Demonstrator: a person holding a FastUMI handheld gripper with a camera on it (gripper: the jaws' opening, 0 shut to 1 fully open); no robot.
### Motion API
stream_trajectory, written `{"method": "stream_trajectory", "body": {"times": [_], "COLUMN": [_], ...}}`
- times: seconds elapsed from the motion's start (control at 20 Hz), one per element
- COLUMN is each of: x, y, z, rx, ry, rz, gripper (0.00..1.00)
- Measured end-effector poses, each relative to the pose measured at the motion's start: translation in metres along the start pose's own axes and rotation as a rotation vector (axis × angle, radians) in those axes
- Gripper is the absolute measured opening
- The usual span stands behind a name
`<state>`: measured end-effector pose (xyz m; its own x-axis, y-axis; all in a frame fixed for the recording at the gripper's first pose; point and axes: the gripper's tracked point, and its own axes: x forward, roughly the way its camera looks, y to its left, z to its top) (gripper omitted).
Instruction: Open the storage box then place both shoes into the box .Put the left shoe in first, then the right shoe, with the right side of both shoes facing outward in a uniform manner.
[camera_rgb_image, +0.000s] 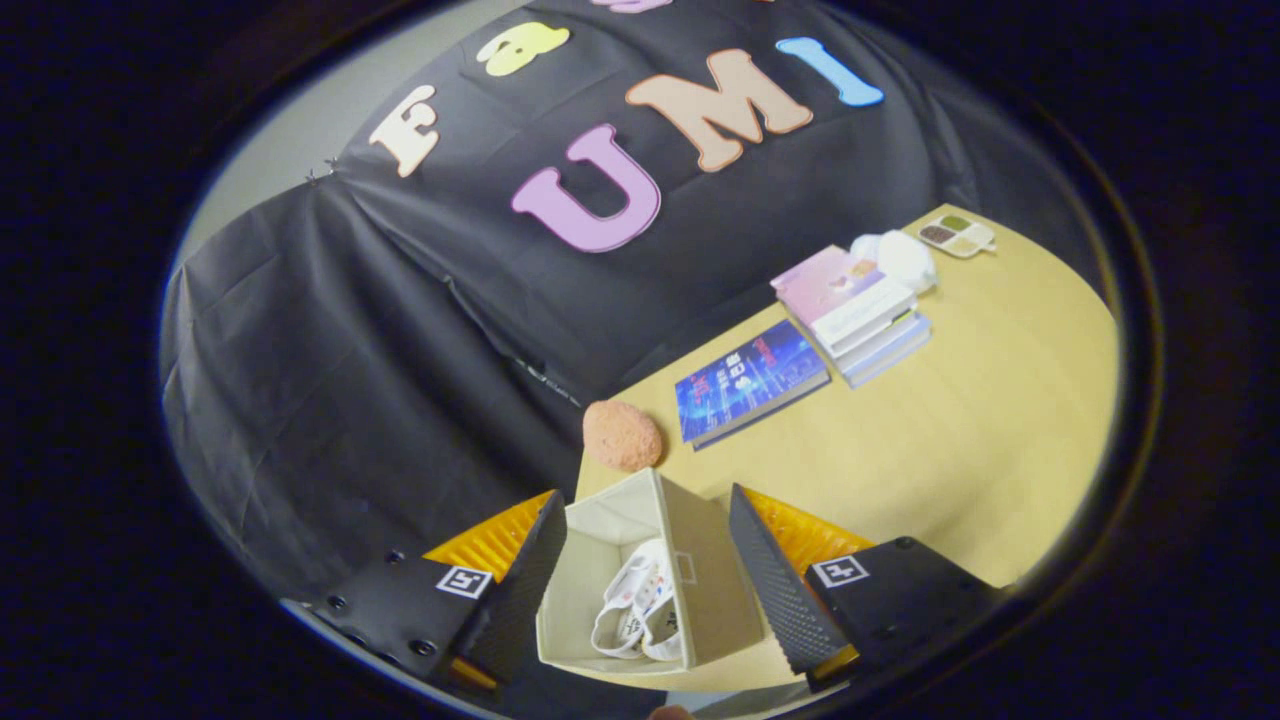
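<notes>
The tool (645, 565) hangs above the near end of a pale yellow wooden desk (980, 440), its two fingers (775, 580) spread wide apart and holding nothing. Between them, seen from above, sits the open beige fabric storage box (700, 590), a square soft-sided bin with a small label window on its right wall; the lid is not on it and its inside is in plain sight. In the bottom of the box lies a white shoe (635, 610) with light straps and small coloured marks, resting against the right-hand wall; whether one shoe or two lie there cannot be told, as the shapes overlap. The fingers flank the box on either side without touching its walls, as far as can be judged. Just beyond the box, at the desk's edge against the black cloth wall (330, 380), rests a rough, rounded, pinkish-orange sponge-like lump (622, 435). Further along lies a blue hardback book (750, 383), flat on the desk, and beyond that a stack of books with a pink cover on top (850, 305). Touching the far side of the stack is a soft white bundle (900, 258), and behind it, near the far corner of the desk, a small white tray with compartments of brown and green (957, 235).
</notes>
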<state>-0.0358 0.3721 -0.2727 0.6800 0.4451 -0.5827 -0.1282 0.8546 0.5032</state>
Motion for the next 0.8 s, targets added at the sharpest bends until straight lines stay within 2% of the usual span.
{"method": "stream_trajectory", "body": {"times": [0.5, 0.8], "x": [-0.095, -0.147], "y": [-0.053, -0.077], "z": [0.087, 0.136], "rx": [-0.282, -0.373], "ry": [-0.241, -0.357], "rz": [-0.059, -0.07], "gripper": [1.0, 1.0]}}
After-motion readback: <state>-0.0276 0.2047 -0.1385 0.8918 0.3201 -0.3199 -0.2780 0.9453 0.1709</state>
